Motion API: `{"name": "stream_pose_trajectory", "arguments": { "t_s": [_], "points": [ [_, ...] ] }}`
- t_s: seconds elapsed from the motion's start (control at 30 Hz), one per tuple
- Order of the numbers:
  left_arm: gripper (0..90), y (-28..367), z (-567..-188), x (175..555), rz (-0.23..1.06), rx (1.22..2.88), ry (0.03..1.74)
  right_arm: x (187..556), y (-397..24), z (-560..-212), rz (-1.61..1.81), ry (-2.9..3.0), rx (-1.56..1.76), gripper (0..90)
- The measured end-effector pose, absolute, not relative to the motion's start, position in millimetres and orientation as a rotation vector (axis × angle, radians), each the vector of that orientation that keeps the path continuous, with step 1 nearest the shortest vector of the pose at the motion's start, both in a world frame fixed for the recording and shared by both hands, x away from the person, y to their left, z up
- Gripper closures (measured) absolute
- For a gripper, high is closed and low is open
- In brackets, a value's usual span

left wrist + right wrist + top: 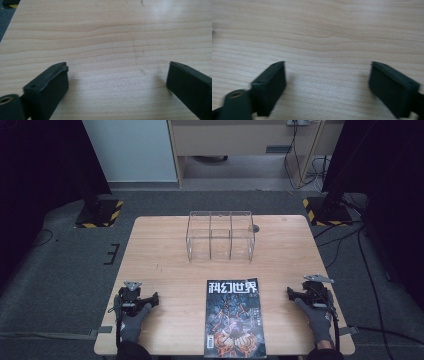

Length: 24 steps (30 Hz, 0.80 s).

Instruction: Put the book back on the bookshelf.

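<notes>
Resting both tongs, left (155,297) and right (289,292), spread empty on the tabletop (165,250), you flank the magazine (233,317) (ready to lift).

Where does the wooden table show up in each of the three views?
High view: the wooden table sits mid-picture, the magazine at its near edge.
Left gripper view: its top runs beneath and beyond the left gripper, jaws open.
Right gripper view: likewise beneath the right gripper, jaws open.
Shared landmark: the pale wood grain.
</notes>
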<state>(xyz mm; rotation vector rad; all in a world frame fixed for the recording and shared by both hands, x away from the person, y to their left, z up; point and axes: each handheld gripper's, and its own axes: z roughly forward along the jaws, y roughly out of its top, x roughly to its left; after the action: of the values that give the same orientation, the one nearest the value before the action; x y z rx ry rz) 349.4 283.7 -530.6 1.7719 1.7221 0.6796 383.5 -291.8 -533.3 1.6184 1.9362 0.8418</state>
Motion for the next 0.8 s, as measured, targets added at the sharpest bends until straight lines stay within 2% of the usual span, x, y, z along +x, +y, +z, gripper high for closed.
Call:
{"name": "stream_pose_trajectory", "arguments": {
  "t_s": [0.37, 0.5, 0.6, 0.73, 0.8],
  "points": [
    [8.9, 272.8, -508.4, 331.3, 0.725, 1.695, 1.645, 374.0, -290.1, -513.9, 1.032, 1.897, 1.579, 14.6],
    [10.1, 264.0, -503.5, 325.9, 0.727, 1.698, 1.605, 371.7, -290.6, -507.9, 1.082, 1.894, 1.577, 10.5],
    [10.8, 254.9, -499.6, 321.9, 0.72, 1.709, 1.57, 370.0, -288.9, -500.8, 1.127, 1.907, 1.557, 4.3],
    [11.4, 248.0, -497.3, 319.6, 0.716, 1.707, 1.547, 367.5, -285.5, -494.2, 1.163, 1.908, 1.525, 3.5],
    [11.9, 241.2, -495.2, 317.9, 0.708, 1.705, 1.524, 364.0, -279.6, -490.6, 1.184, 1.92, 1.478, 6.7]
  ]
}}
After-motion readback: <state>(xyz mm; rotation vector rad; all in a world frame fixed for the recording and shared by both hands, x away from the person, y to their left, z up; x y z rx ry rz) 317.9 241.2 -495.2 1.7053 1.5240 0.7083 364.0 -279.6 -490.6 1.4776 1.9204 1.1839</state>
